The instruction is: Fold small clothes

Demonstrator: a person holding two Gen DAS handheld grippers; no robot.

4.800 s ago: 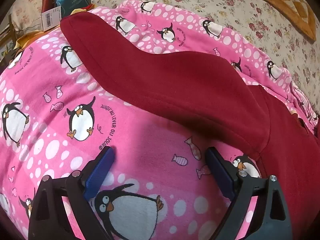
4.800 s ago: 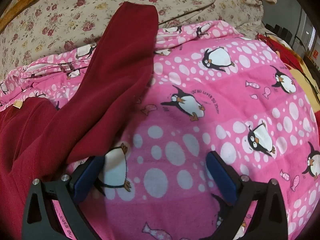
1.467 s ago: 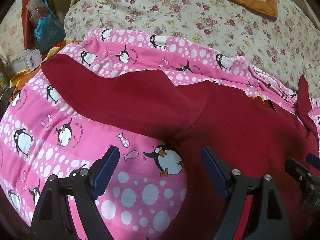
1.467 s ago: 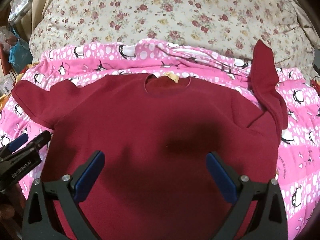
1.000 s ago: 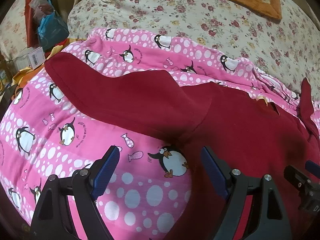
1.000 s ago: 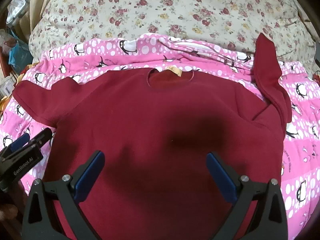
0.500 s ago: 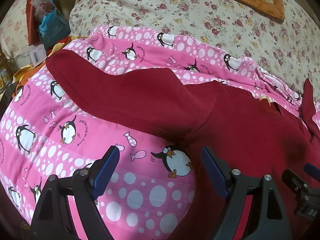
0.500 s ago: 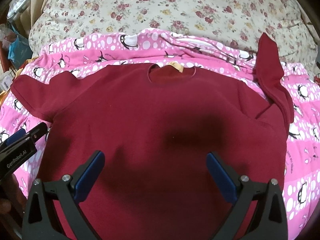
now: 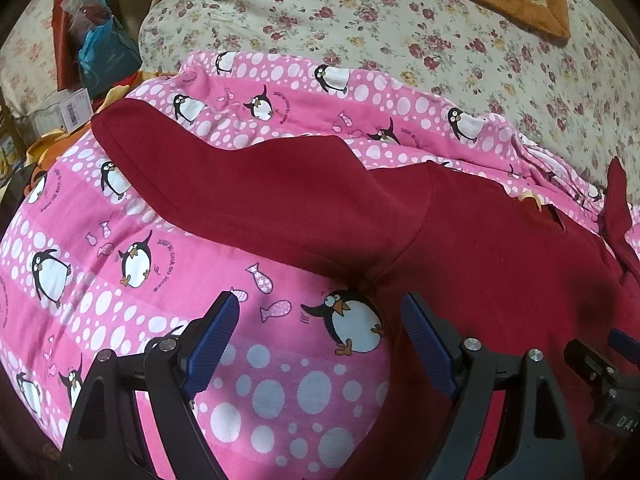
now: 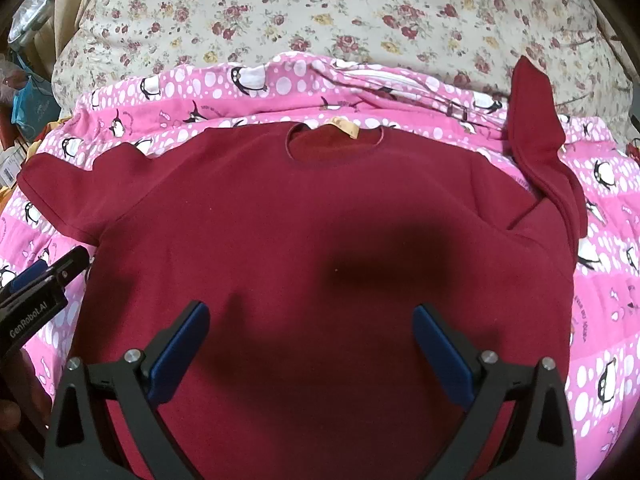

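1. Shirt (image 10: 320, 220): dark red, spread flat, front up, on the pink blanket (image 10: 608, 320); one sleeve lies out flat, the other is crumpled and folded upward.
2. Right hand-held gripper (image 10: 312, 344): jaws wide, empty, above the shirt's lower body.
3. Left hand-held gripper (image 9: 320, 336): jaws wide, empty, over the blanket beside the flat sleeve's armpit.
4. Floral quilt (image 10: 320, 12) lies beyond the blanket.

Red shirt (image 10: 320, 216): hem cut off by the lower edge in the right wrist view, behind the right hand-held gripper (image 10: 310, 344). Right sleeve (image 10: 536, 128) doubled over, its cuff hidden. Neck label (image 10: 344, 126) too small to read. Left hand-held gripper (image 9: 320, 334) hides blanket (image 9: 120, 240) beneath.
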